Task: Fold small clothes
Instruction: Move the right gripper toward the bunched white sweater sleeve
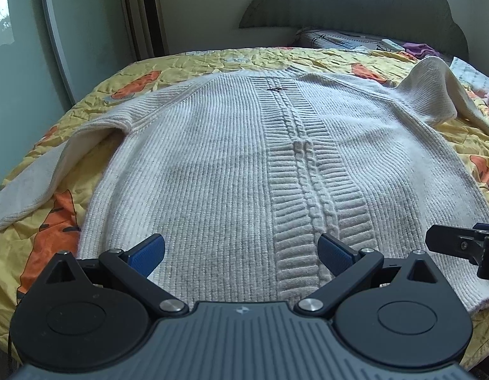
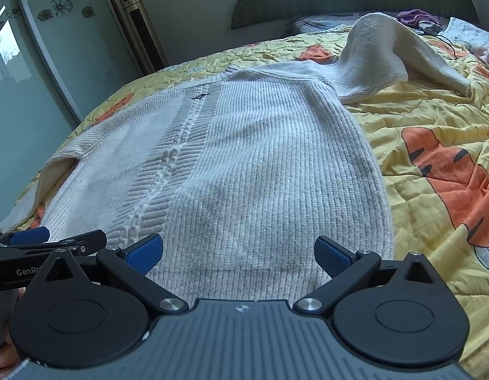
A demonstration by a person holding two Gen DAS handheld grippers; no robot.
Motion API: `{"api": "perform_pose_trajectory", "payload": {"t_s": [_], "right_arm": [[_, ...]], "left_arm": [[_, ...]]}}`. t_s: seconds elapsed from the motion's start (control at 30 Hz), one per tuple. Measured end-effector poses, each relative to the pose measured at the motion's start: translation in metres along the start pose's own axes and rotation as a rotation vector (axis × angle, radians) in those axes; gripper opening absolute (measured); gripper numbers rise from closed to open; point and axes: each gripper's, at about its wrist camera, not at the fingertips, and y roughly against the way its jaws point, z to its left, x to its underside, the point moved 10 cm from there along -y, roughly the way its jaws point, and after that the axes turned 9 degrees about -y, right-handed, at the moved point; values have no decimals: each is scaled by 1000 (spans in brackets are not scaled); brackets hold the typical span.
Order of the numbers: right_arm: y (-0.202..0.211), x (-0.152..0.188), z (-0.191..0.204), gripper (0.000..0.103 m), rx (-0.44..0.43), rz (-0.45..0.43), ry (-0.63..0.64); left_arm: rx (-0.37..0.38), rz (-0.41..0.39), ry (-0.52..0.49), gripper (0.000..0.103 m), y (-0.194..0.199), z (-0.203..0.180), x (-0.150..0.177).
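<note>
A cream knitted sweater [image 1: 212, 145] lies flat and face up on the bed, collar far from me, hem near me; a cable braid runs down its middle. Its left sleeve [image 1: 32, 186] trails off to the left. Its right sleeve [image 2: 380, 60] is humped up on the quilt. My left gripper [image 1: 241, 251] hovers open over the hem, left of the braid, with nothing between its blue pads [image 1: 147, 253]. My right gripper [image 2: 238, 253] stands open over the hem's right part [image 2: 260, 190]. Each gripper shows at the edge of the other's view.
A yellow quilt [image 2: 434, 126] with orange tiger prints covers the bed. At the head lie a pillow [image 1: 339, 39], a purple cloth [image 1: 420, 49] and a cable. A glass sliding door [image 1: 19, 63] and a tall tower unit [image 1: 149, 12] stand left of the bed.
</note>
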Motion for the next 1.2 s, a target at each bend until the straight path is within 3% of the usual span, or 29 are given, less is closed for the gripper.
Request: {"api": "perform_pose_trajectory", "payload": {"t_s": [0.33, 0.63, 0.87, 1.07, 1.2], "right_arm": [[0, -1, -5, 103, -14, -4, -24], [9, -23, -5, 103, -110, -143, 25], [8, -41, -19, 103, -163, -186, 22], [7, -84, -80, 103, -21, -264, -26], [6, -126, -152, 103, 116, -339, -67]], "left_arm": [[-4, 2, -20, 103, -2, -5, 0], [2, -55, -29, 103, -8, -18, -22], [38, -62, 19, 103, -30, -35, -49], [14, -129, -7, 103, -49, -59, -74], [-11, -164, -74, 103, -62, -76, -74]]}}
